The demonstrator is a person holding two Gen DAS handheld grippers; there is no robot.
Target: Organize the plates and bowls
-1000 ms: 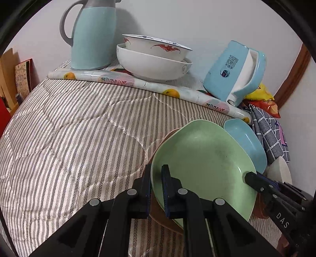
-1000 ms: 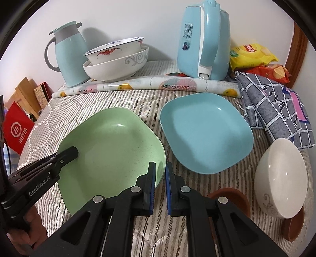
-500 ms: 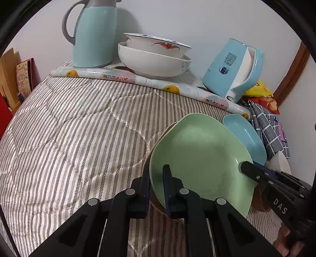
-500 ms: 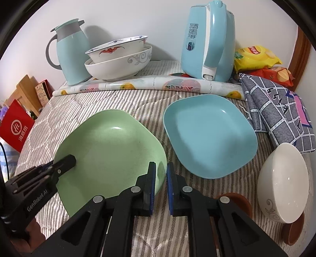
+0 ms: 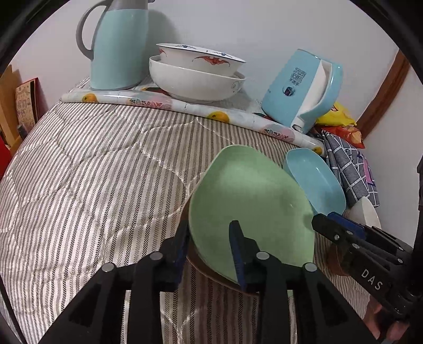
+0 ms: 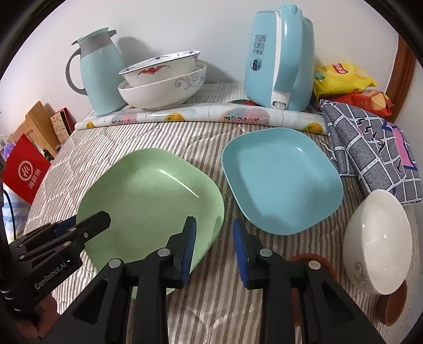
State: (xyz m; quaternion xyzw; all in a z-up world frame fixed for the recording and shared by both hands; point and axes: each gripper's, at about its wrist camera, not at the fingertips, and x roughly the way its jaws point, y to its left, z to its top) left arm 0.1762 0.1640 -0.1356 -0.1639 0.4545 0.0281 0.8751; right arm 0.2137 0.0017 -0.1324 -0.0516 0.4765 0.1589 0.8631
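Centrally, glossy squarish green plate (image 6: 148, 201), smooth blue plate (image 6: 280, 182), striped quilted cloth (image 5: 92, 172)

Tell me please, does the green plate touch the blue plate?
Apart. The right wrist view shows a strip of striped quilt between the green plate and the blue plate along their whole facing edges.

A plain white wall (image 6: 201, 23) stood behind the bed, whose quilted cover with grey and white herringbone stripes (image 5: 87, 172) filled most of both views. A dark brown wooden frame strip (image 6: 401, 76) ran up the wall beyond the cover's far right corner. Off the cover's left edge leaned light wooden boards (image 6: 37, 116) and a red paper bag with a white emblem (image 6: 25, 172). Soft, even light fell on the cover.
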